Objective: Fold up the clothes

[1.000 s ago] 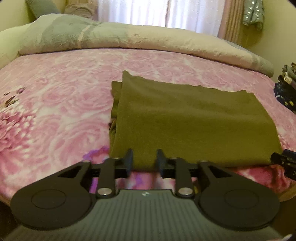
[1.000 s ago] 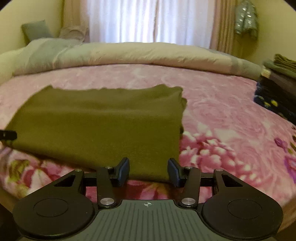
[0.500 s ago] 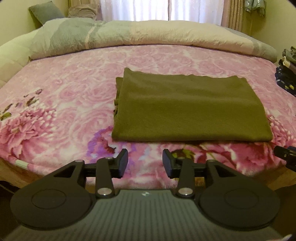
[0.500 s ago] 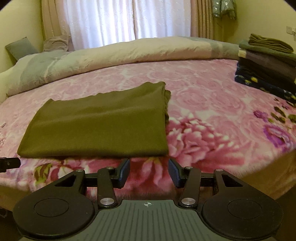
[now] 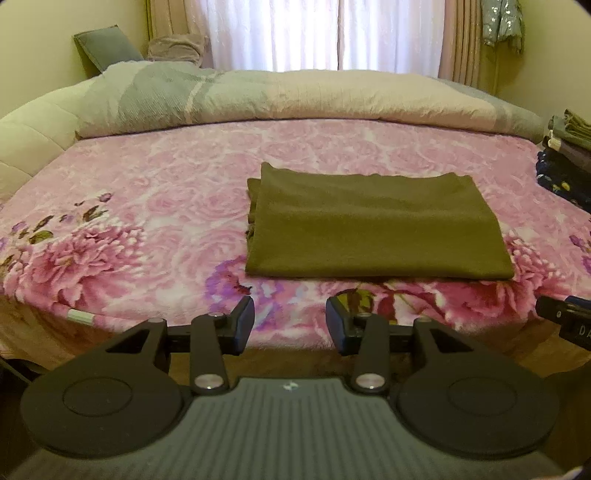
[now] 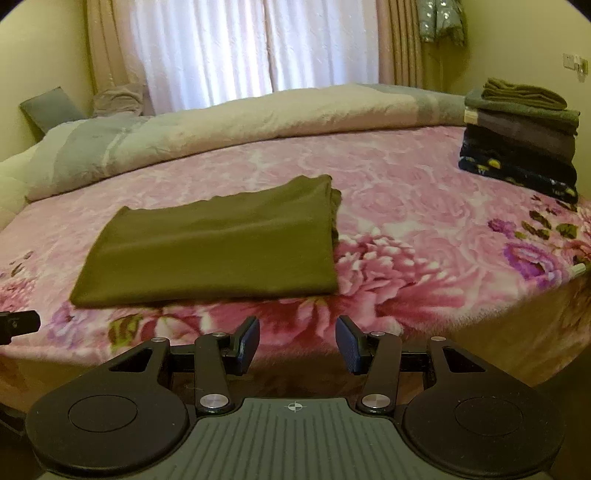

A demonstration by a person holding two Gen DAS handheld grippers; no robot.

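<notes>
Left wrist view: bed with pink floral blanket [image 5: 155,206]; rolled grey-and-cream duvet [image 5: 280,99] along the far side; grey pillow [image 5: 105,50] against the wall; white curtains [image 5: 325,35] behind; stack of folded clothes [image 5: 567,158] at the right edge. Folded olive garment [image 5: 373,227] lies flat near the bed's front edge, its layered edges to the left; left gripper [image 5: 290,325] hovers just short of it, apart, jaws spread wide and holding nothing; nothing between them.

Right wrist view: same blanket [image 6: 424,206], duvet [image 6: 258,125], curtains [image 6: 221,51]; clothes stack [image 6: 521,147] far right, well apart from the garment [image 6: 218,243]; right gripper [image 6: 297,345] near the garment's front right corner, not touching, jaws wide, empty.
</notes>
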